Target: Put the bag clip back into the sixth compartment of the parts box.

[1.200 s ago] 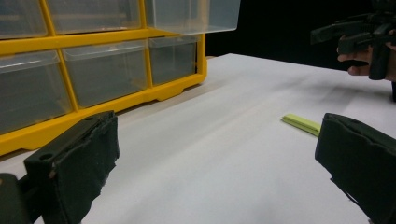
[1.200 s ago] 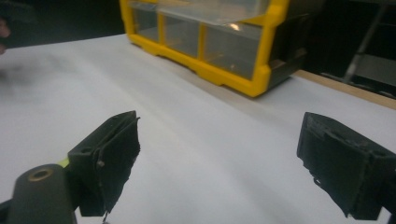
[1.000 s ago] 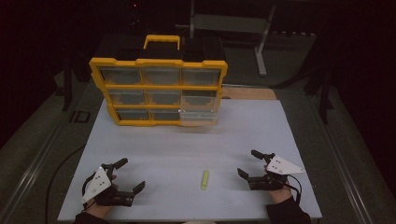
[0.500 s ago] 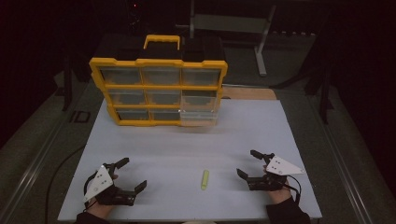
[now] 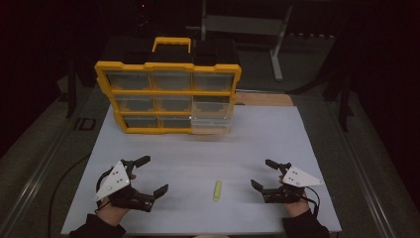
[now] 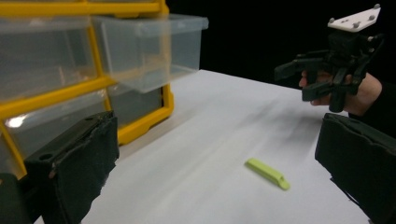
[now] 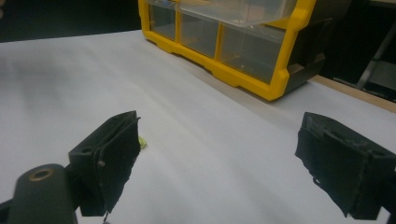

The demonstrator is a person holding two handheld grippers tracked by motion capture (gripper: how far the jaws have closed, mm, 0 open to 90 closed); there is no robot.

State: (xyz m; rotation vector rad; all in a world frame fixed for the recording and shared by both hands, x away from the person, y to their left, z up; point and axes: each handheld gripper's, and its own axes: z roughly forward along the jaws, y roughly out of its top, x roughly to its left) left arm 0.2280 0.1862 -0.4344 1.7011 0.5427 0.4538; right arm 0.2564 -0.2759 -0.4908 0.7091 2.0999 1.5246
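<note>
The left tongs (image 5: 148, 174) have edged slightly toward the table's near edge, jaws spread

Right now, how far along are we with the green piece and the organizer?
Done: one clear drawer at the bottom right of the yellow organizer is already pulled out. In hand: nothing; the left gripper and right gripper are both open, resting on the white tabletop. Left: the small yellow-green piece lies untouched between them, so, if it belongs in that drawer, pickup and placement remain.

Yellow organizer (image 5: 168, 94), lime-green stick (image 5: 217, 190)
</note>
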